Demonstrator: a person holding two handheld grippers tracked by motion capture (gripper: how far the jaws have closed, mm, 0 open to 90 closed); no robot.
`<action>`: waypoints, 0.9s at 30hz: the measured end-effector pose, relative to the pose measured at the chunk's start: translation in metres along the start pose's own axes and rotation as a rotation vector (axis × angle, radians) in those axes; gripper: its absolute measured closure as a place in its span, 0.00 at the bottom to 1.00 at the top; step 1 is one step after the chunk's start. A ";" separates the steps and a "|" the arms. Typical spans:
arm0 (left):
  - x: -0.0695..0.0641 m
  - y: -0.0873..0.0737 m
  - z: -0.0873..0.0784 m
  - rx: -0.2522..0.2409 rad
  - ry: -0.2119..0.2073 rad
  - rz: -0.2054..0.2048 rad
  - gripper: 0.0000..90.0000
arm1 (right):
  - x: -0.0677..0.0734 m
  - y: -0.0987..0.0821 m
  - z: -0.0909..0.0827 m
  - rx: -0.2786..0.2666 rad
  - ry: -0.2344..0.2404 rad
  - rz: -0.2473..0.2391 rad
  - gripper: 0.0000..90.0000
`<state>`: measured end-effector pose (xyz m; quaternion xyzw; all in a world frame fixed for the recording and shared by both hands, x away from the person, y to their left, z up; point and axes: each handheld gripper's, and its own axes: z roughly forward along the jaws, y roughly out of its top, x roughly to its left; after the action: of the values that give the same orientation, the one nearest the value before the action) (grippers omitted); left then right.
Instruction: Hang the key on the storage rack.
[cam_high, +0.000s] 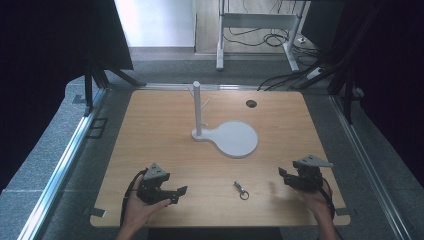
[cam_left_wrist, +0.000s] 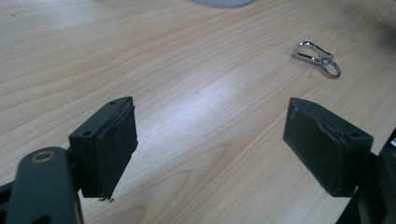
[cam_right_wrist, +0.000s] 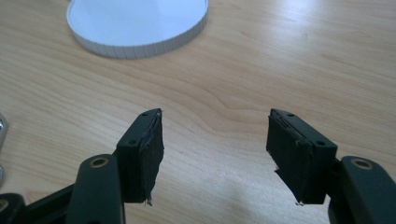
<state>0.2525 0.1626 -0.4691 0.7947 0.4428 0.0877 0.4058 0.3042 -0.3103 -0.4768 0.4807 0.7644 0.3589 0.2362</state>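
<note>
keyring clip (cam_high: 241, 190) lay bottom centre on table (cam_high: 165, 130), between both grippers, touching neither | left gripper (cam_high: 181, 195) jaws apart, empty, clip upper right in its view | right gripper (cam_high: 283, 176) jaws apart, empty

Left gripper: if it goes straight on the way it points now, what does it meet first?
The left gripper, jaws open, points over bare light wooden table. Straight ahead looks free; the small silver metal keyring clip lies right of that line, and the white round stand base comes first, though depth is unclear.
</note>
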 end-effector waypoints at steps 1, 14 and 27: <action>0.001 0.000 0.001 0.003 0.002 -0.004 0.20 | 0.000 0.000 0.000 0.006 -0.002 -0.003 0.41; 0.000 0.000 -0.003 0.018 0.000 0.004 0.20 | 0.007 0.018 -0.005 0.099 0.025 -0.072 0.43; 0.006 -0.002 -0.003 0.033 0.002 -0.019 0.20 | 0.032 0.050 -0.006 0.191 0.099 -0.124 0.46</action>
<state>0.2532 0.1698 -0.4698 0.7969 0.4522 0.0771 0.3930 0.3145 -0.2688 -0.4354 0.4345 0.8341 0.2926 0.1729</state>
